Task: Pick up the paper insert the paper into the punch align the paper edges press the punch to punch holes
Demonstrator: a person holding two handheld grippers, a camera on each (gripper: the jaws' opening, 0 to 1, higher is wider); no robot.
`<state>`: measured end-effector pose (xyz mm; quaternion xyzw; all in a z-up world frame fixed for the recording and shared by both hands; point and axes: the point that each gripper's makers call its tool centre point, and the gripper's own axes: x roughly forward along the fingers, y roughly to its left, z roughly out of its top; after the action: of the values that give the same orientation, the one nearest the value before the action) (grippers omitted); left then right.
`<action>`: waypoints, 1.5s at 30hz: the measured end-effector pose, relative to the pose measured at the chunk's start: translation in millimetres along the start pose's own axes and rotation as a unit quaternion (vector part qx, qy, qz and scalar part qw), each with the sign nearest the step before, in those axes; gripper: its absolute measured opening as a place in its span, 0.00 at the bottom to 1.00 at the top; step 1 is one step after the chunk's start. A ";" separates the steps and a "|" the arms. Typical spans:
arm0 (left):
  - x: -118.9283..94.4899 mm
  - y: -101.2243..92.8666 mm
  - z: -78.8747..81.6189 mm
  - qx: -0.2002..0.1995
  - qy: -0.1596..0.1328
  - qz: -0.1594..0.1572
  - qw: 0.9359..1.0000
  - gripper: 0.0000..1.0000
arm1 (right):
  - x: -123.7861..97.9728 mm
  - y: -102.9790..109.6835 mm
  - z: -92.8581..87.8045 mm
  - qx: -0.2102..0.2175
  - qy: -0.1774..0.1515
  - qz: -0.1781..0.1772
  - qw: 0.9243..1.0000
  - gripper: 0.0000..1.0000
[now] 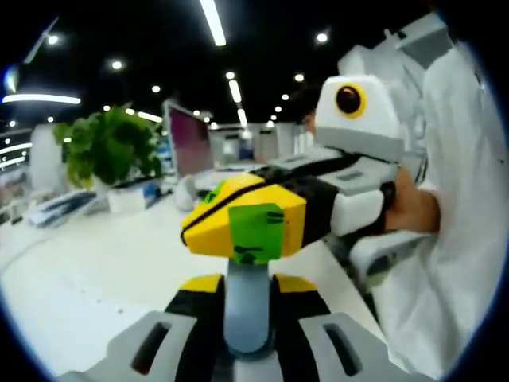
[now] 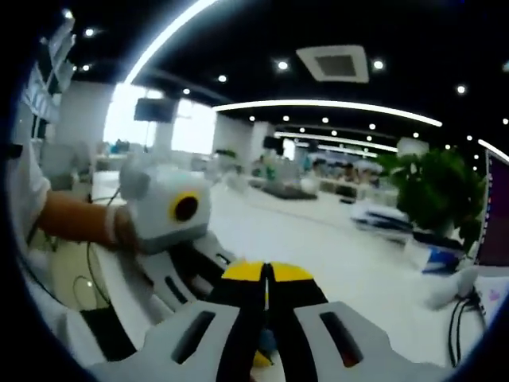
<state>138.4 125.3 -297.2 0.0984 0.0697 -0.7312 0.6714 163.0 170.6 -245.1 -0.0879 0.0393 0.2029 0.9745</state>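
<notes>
where your left claw (image 1: 248, 285) rises from the bottom of the left gripper view, its two yellow-tipped jaws stand apart with a grey upright piece (image 1: 246, 306) between them; whether they press on it cannot be told.

- right claw (image 1: 246, 227): comes in from the right in the left gripper view, held up above the left claw's tips and crossing just over them. its yellow tip carries a patch of green tape (image 1: 256, 232). in the right gripper view its own yellow tips meet edge to edge – clenched, with nothing seen between them.
- your hand (image 1: 409, 203): wrapped round the right gripper's body, with a white sleeve (image 1: 469, 199) beside it.
- table (image 1: 95, 270): white, spreading out below and beyond both claws.
- potted plant (image 1: 107, 147): green, leafy, at the far side of the table.
- monitor (image 1: 189, 139): stands just beside the plant, screen pinkish.
- ceiling (image 1: 262, 32): dark, with strip lights and round spots – an open office behind.
</notes>
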 end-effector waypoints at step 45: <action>0.8 -1.1 -2.2 -0.006 0.005 -0.003 1.000 0.25 | -4.5 -13.6 -8.3 0.140 -0.045 -0.026 0.989 0.04</action>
<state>137.3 125.1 -299.6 0.0975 0.0775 -0.7324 0.6694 164.0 155.0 -250.6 0.0578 0.0216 0.1737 0.9829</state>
